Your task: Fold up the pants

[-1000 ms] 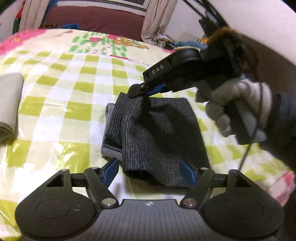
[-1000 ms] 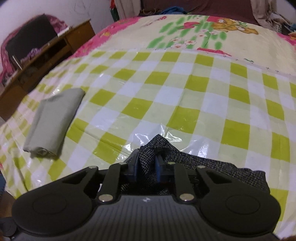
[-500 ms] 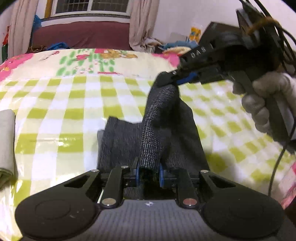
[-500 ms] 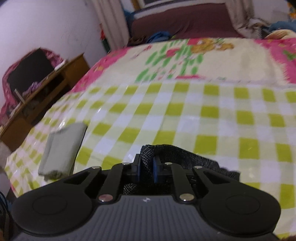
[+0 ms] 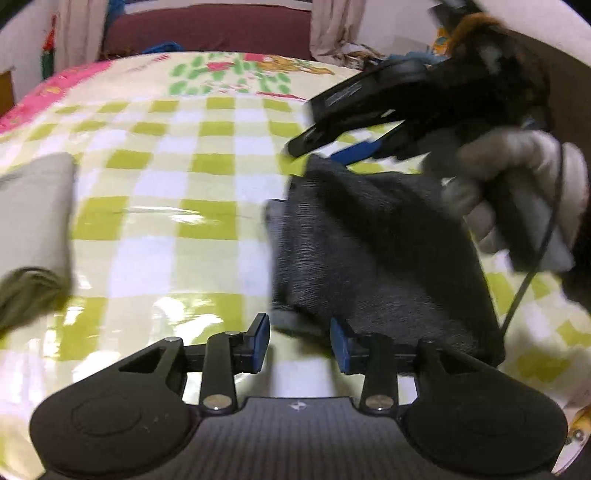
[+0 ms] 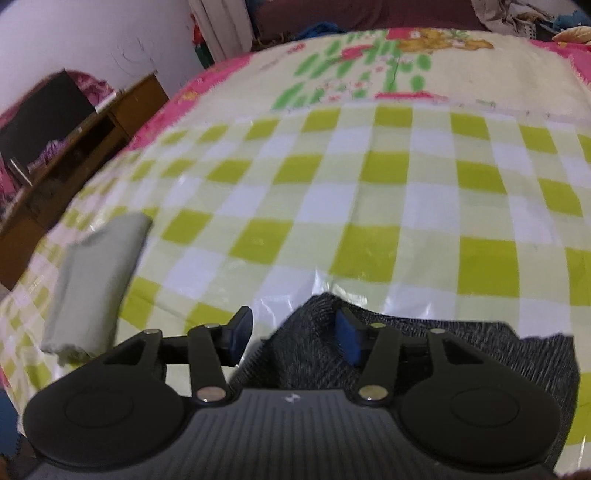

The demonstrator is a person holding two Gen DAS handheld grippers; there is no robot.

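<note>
The dark grey pants [image 5: 376, 254] lie folded into a compact bundle on the green-and-white checked cloth [image 5: 207, 192]. My left gripper [image 5: 299, 343] is open at the bundle's near edge, with the fabric just ahead of the blue pads. My right gripper [image 6: 291, 332] is open; the pants [image 6: 461, 347] lie between and under its fingers. In the left wrist view the right gripper [image 5: 325, 147] hovers at the bundle's far corner, held by a gloved hand [image 5: 517, 184].
A folded pale grey-green garment [image 6: 96, 280] lies on the cloth to the left; it also shows in the left wrist view [image 5: 33, 225]. A wooden desk [image 6: 74, 140] stands beyond the bed's left edge. A dark red sofa [image 5: 207, 29] is at the back.
Both grippers were shut on the pants and lifting a fold half a second ago. Now both have opened and the fabric has dropped flat onto the bundle.
</note>
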